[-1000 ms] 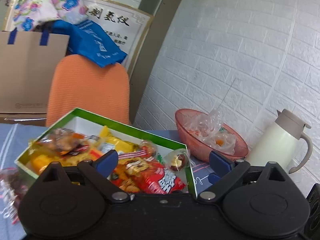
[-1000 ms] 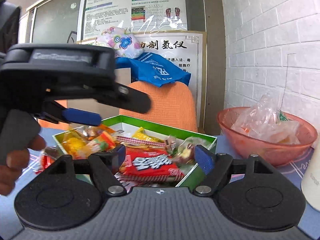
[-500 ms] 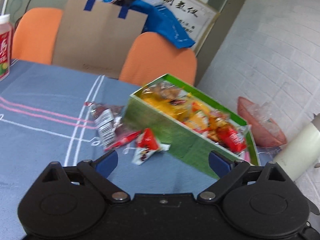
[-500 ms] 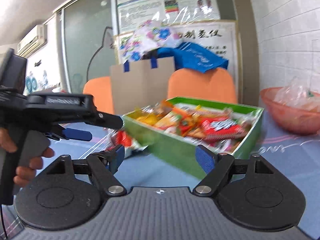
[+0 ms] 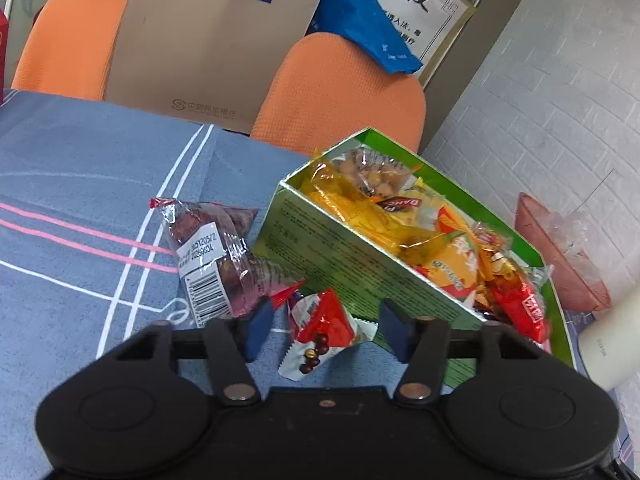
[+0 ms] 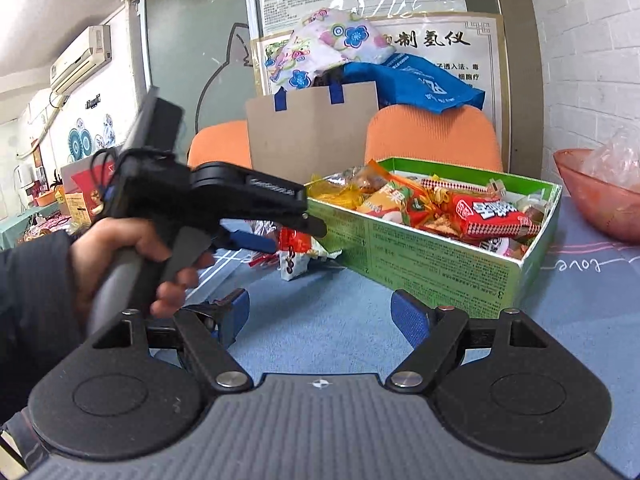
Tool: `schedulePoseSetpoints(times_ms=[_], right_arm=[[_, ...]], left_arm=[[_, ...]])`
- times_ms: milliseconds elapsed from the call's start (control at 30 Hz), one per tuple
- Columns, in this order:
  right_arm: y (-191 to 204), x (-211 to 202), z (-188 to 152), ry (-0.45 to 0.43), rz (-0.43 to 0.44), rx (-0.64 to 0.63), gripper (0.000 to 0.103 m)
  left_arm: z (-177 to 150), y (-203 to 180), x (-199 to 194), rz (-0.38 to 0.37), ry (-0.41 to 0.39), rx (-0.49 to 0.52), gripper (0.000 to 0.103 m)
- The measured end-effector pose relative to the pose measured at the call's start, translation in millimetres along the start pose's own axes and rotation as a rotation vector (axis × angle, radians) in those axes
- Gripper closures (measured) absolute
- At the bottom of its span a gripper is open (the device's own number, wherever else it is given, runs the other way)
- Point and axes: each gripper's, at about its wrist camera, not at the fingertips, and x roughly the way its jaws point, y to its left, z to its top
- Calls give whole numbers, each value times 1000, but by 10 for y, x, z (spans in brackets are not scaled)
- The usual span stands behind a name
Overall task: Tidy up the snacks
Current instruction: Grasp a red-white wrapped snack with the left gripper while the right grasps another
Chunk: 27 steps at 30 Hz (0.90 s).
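Left tongs (image 5: 322,330) have just been closing, now at a narrower gap around a small red-and-white snack packet (image 5: 324,330) lying on the blue tabletop (image 5: 80,184); pads not pressing it. Packet is crinkled foil with dark round sweets printed on it, just beside the green box (image 5: 360,264) full of snacks. Clear barcoded packet (image 5: 212,256) lies left of it. Right tongs (image 6: 320,316) spread wide, nothing between them.

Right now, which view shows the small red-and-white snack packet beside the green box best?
The left wrist view: the red-and-white packet lies whole between the closing left gripper pads. In the right wrist view, that gripper partly hides it.
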Motion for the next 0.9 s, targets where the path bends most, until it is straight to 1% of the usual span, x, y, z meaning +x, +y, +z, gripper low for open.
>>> schedulePoseSetpoints(times_ms=[33,100,133,233,333,400,433,467,500,533,600,700,900], right_arm=[[-13,0,-4,4,-1,5,0],[-45,1,-13,9,1,13,0],[-58,0,-19,11,4,20,0],[-84,14,-50,25,23,41,0],[-74,34,-98,43,38,54,0],[-54,52,-136,63,55,51,0],[-38,71,-157,78,63,49,0],[-18,97,-177,94,68,46,0],[2,122,-193,107,71,41,0],[28,142,-204,117,73,36,0],[81,187,-202,132,82,28,0],[155,272,-178,155,103,20,0],[223,398,-149,173,84,-2,0]], left_arm=[[-16,8,28,-5,14,11,46],[-65,17,-11,-22,12,30,48],[-97,20,-43,-40,24,38,48],[-265,39,-191,-110,61,36,48],[-487,65,-422,-177,99,31,47],[-639,82,-611,-210,95,26,43],[-686,101,-683,-215,84,21,38],[-731,124,-763,-223,69,10,21],[-745,150,-817,-231,59,-5,12],[-762,182,-858,-238,52,-18,1],[-754,212,-902,-248,41,-37,0],[-710,178,-878,-265,48,-33,0],[-842,119,-784,-299,109,1,0]])
